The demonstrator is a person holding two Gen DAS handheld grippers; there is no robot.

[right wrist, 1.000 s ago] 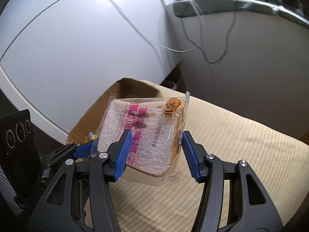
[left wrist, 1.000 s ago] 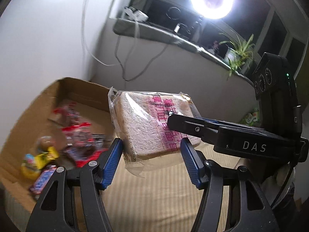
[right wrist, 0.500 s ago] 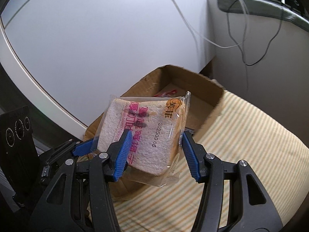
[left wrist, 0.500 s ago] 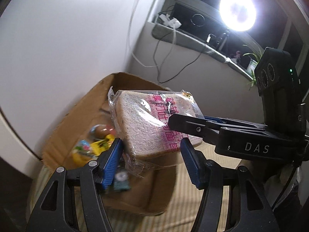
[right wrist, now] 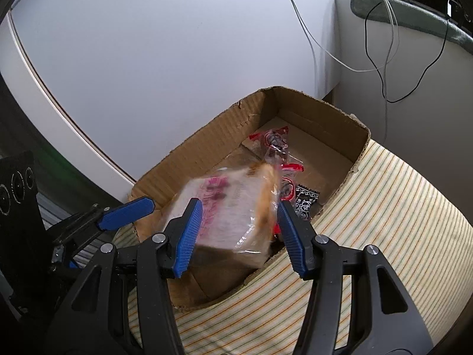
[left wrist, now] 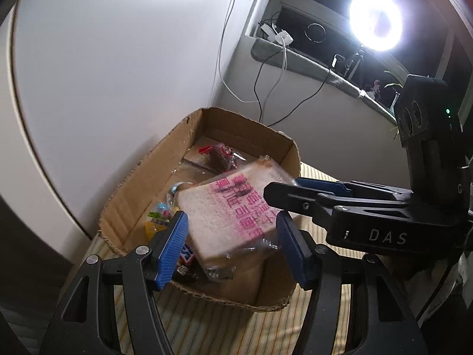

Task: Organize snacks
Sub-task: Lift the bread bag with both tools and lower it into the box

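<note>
The bread (right wrist: 233, 207) is motion-blurred in the right wrist view, its pink print unreadable. It hides part of the box (left wrist: 142, 177) floor and the snacks (left wrist: 161, 217) beneath. Whether either gripper touches it cannot be told.

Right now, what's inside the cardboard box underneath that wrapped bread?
Around the bread, the cardboard box holds red-wrapped snacks, a black sachet and a yellow packet. Whatever lies directly beneath the bread is covered.

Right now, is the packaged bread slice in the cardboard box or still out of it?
Not settled inside yet: the bread slice, blurred, hangs tilted over the cardboard box, above the snacks inside.
</note>
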